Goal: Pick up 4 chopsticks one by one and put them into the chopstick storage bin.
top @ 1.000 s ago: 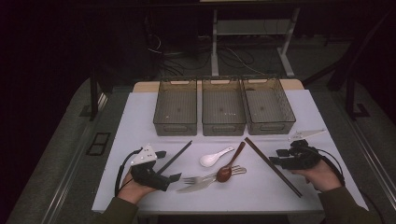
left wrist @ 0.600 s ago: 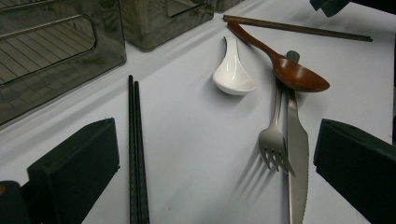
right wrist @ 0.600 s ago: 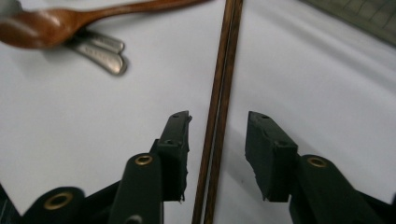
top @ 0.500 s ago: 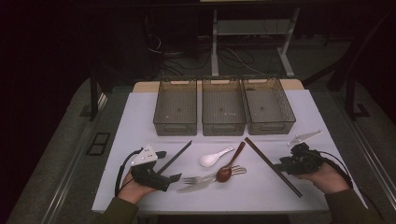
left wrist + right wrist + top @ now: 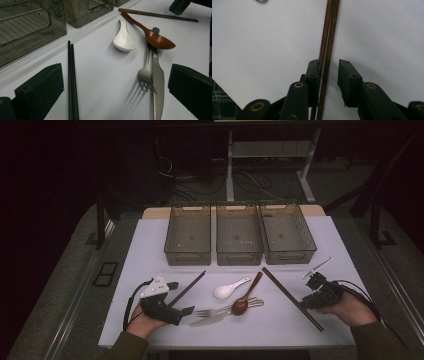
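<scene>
My right gripper (image 5: pixel 311 292) sits at the near right of the white table (image 5: pixel 150 245), down over the brown chopsticks (image 5: pixel 291 297); in the right gripper view its jaws stand a little apart with the pair (image 5: pixel 327 50) running between them — one jaw looks to touch the sticks, the other has a gap, so not pinched; gripper (image 5: pixel 329 72) spread narrowly around them. The brown chopsticks lie flat on the table, slanting from just in front of the right bin (image 5: pixel 287 234) toward the near right edge, side by side and touching.

My left gripper (image 5: pixel 181 297) rests at the near left, hand (image 5: pixel 142 322) under it; jaws wide apart, holding nothing; in the left gripper view (image 5: pixel 112 90) the black chopsticks (image 5: pixel 72 82) lie on the table just inside one jaw, not gripped. In the high view those black chopsticks (image 5: pixel 187 288) slant from the gripper toward the left bin (image 5: pixel 188 234).

Between the two grippers: white soup spoon (image 5: pixel 230 289), brown wooden spoon (image 5: pixel 246 297) with its bowl over the fork (image 5: pixel 217 310) handle, knife (image 5: pixel 212 321) just beside the fork — all flat on the table. Middle bin (image 5: pixel 239 235) stands between the other two, bins touching in a row at the far side.
</scene>
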`<state>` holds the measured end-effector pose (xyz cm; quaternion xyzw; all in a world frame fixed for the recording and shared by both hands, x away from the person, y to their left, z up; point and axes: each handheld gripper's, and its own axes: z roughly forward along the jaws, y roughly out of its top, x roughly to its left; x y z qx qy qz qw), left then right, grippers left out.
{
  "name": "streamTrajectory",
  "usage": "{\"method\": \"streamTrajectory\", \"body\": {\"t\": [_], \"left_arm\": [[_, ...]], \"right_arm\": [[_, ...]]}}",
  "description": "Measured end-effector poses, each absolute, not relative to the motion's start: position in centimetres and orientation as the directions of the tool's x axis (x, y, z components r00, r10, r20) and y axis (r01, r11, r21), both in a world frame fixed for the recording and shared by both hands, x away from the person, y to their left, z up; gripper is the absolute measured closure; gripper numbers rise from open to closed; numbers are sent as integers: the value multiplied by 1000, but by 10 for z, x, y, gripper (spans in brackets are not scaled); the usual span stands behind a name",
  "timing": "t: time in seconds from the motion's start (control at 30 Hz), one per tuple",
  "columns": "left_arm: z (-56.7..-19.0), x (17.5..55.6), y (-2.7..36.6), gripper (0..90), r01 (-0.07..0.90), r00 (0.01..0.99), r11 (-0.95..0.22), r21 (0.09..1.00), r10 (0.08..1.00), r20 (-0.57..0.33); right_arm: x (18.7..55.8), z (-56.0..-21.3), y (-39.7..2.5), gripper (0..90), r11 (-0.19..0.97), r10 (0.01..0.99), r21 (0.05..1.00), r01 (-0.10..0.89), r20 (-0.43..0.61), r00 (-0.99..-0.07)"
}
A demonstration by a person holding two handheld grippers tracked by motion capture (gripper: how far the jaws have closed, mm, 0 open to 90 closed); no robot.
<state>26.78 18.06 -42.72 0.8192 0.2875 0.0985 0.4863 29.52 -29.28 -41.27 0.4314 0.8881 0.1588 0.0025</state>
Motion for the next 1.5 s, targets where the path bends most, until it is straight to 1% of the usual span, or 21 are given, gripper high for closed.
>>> {"method": "streamTrajectory", "body": {"t": [0.2, 0.53, 0.9, 1.5], "left_arm": [[-427, 268, 181, 0, 375, 815, -362, 854, 567, -117], [-427, 268, 180, 0, 374, 815, -364, 853, 568, -115], [-427, 268, 180, 0, 372, 816, -365, 854, 567, -113], [-428, 268, 180, 0, 372, 816, -370, 852, 568, -110]], "right_arm": [[297, -415, -288, 739, 599, 761, 251, 760, 119, -638], [301, -418, -284, 767, 620, 754, 212, 755, 103, -648], [305, -421, -280, 811, 632, 753, 192, 751, 75, -653], [304, -421, -276, 842, 589, 794, 174, 789, 56, -605]]}}
